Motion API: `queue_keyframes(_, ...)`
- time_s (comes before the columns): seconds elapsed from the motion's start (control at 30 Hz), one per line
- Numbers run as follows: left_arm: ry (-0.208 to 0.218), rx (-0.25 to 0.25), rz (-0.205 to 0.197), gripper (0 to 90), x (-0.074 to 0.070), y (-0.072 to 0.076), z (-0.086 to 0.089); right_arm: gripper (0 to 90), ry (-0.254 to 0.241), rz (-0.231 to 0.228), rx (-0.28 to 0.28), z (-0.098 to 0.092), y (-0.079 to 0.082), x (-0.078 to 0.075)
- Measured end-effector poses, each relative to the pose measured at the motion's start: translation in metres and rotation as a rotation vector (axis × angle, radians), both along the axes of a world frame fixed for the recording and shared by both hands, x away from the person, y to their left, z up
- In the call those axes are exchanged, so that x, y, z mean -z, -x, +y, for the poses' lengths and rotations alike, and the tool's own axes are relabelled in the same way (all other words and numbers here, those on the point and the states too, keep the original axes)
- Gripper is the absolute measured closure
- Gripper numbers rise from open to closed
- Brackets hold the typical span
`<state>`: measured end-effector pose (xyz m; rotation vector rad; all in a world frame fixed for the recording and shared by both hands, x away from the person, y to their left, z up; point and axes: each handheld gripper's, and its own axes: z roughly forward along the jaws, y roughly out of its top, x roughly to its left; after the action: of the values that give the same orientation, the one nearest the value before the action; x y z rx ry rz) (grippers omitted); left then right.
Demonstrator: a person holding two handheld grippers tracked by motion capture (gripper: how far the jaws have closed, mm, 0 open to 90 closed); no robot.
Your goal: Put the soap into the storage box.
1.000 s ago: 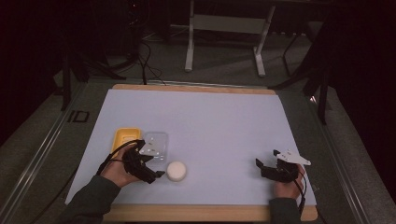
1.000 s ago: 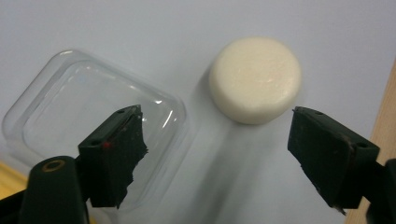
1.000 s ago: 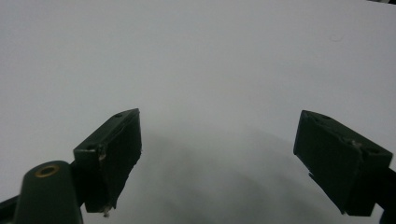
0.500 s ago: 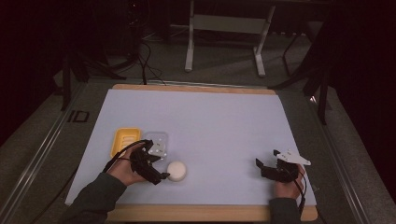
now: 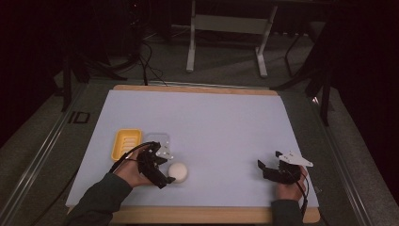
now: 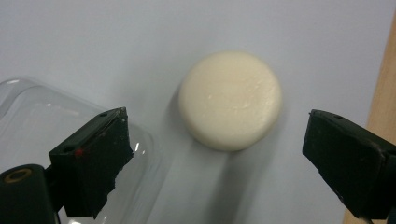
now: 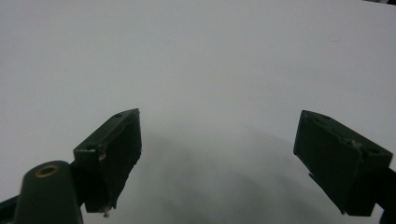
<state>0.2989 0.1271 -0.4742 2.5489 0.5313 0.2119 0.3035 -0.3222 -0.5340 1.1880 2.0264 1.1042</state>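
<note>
1. Your left gripper (image 5: 165, 175) sits at the near left of the table (image 5: 211, 117), its black jaws spread wide with nothing between the pads; in the left gripper view the same left gripper (image 6: 215, 144) frames a round white puck (image 6: 230, 100).

2. The puck (image 5: 179, 172) is a smooth, matte, cream-white disc with softly rounded edges (soap or dough, you cannot tell which). It lies flat on the mat just ahead of your open jaws, touching neither. Being round, it has no long axis and points no particular way.

3. A clear plastic container (image 6: 42, 126), glossy and round-cornered, lies behind the left-hand jaw in the left gripper view, just beside the puck but apart from it. From above, the clear container (image 5: 157, 141) sits next to a yellow rectangular tray (image 5: 126, 143) with a raised rim.

4. Your right gripper (image 5: 266, 168) rests at the near right, well apart from the puck, a pale three-cornered plate on top. In its own view the right gripper (image 7: 217, 154) shows its jaws wide apart over bare, smooth, pale lavender mat.

5. The table's light wooden edge (image 6: 380, 93) borders the mat.
</note>
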Motion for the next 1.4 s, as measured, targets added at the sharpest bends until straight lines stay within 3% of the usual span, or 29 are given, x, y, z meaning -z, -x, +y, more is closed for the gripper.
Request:
queue_keyframes(0.2,0.002,0.002,-0.004,14.1,0.003,-0.001,-0.004,14.7,0.000,-0.001,0.000,0.000,0.000,0.000)
queue_keyframes(0.87,-0.077,0.042,0.041,7.3,0.017,-0.007,-0.023,14.7,0.002,-0.002,-0.002,0.000,0.000,0.000)
queue_keyframes(1.03,-0.116,0.045,0.046,6.1,0.019,-0.010,-0.029,14.7,0.002,-0.003,-0.002,0.000,0.000,0.000)
queue_keyframes(1.4,-0.128,0.074,0.066,7.2,0.025,-0.013,-0.036,14.7,0.005,-0.003,-0.002,0.001,0.000,0.000)
